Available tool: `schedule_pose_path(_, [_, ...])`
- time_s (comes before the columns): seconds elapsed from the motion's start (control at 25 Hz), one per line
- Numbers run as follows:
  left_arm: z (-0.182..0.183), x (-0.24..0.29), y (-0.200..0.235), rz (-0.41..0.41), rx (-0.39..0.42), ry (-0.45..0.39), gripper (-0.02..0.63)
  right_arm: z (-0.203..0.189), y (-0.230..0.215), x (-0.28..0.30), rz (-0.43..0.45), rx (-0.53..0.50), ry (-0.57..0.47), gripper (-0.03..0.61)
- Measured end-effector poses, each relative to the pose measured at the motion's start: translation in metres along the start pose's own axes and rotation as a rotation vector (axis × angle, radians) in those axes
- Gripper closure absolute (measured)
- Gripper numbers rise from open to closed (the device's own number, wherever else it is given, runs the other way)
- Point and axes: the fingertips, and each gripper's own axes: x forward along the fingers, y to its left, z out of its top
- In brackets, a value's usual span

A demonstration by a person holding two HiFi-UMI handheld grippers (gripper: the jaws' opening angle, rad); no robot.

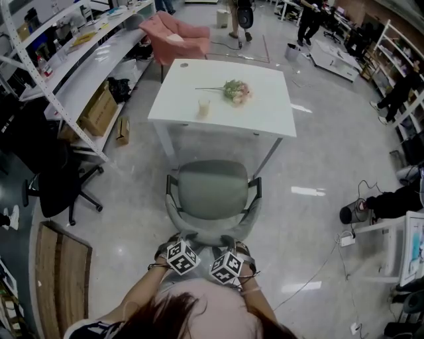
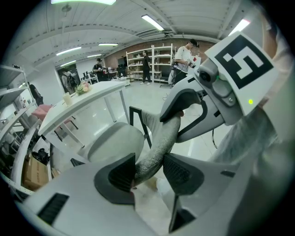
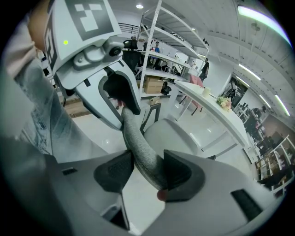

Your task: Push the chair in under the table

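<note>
The left tongs (image 2: 147, 173) and right tongs (image 3: 145, 171) each gripped the chair's backrest (image 1: 211, 228). Its seat (image 1: 213, 189) stood near the table (image 1: 265, 112) front edge, with open floor (image 1: 132, 179) alongside.

an open lab or workshop space is shown: white metal shelving (image 1: 86, 66) is loaded with gear and cardboard boxes (image 1: 99, 109), cables (image 1: 321, 268) are trailed over a polished grey floor (image 1: 132, 185), strip lights (image 2: 154, 20) are hung overhead, and people (image 1: 311, 20) are seen at benches beyond.

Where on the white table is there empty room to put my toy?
The table is bare along the edge nearest the chair, and on its right side past the flowers. The middle is crowded: cup and flowers.
</note>
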Motion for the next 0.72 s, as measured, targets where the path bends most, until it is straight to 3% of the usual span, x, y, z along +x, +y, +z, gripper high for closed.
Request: schedule_pose_path(0.72, [0.018,0.018,0.044,-0.010,0.018,-0.013,0.423,0.018,-0.040,0.026,-0.017,0.011,0.002,0.374])
